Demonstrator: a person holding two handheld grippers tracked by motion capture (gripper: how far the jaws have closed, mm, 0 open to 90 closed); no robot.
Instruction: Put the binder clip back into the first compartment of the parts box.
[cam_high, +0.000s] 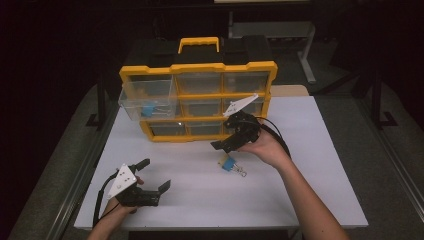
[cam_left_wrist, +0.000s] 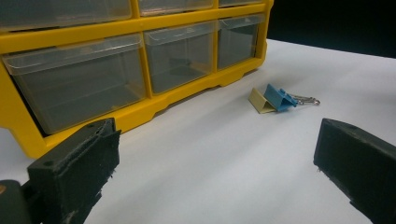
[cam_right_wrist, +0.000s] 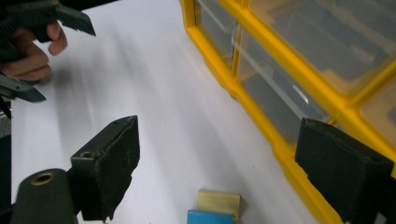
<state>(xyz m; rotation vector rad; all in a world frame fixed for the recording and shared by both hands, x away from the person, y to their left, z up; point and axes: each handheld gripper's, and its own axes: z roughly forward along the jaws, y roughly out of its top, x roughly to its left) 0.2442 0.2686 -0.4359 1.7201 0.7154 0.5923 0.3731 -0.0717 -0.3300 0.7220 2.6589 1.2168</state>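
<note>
The left gripper rests wide open and empty on the table, well apart from the binder clip. The right gripper hovers just above the clip, open. Behind the clip stands the yellow drawer cabinet.

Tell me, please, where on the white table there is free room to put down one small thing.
Free: the near middle, between the left gripper and the binder clip; also the far right corner of the table. Crowded: the strip before the yellow organizer, under the right gripper.
</note>
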